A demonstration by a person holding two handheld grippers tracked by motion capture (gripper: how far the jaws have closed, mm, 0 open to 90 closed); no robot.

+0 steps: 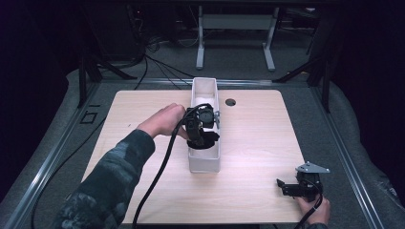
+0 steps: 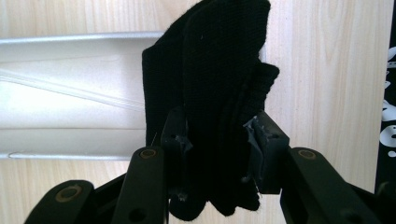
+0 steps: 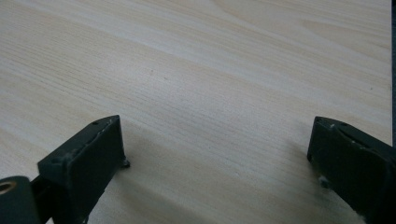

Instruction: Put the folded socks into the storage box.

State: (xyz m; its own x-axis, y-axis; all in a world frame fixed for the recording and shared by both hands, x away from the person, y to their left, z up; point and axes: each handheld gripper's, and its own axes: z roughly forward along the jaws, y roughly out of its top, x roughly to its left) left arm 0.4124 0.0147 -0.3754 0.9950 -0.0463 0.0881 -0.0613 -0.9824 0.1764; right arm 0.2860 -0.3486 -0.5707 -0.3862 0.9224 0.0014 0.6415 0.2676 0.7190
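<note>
Now left gripper (image 2: 217, 154) clamped on black cloth (image 2: 210, 84), hanging over near end of white bin (image 1: 204, 162). Placing step, I judge; next: lower, then release. Right gripper (image 3: 217, 154) idle, jaws wide apart over bare table (image 1: 253, 133).

Right gripper (image 3: 219, 154), jaws wide apart, over bare wooden table (image 3: 210, 70)

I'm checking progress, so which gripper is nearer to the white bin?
Left. The left gripper hangs right over the white bin, holding a black cloth. The right gripper rests open near the table's front right corner, well away from it.
</note>
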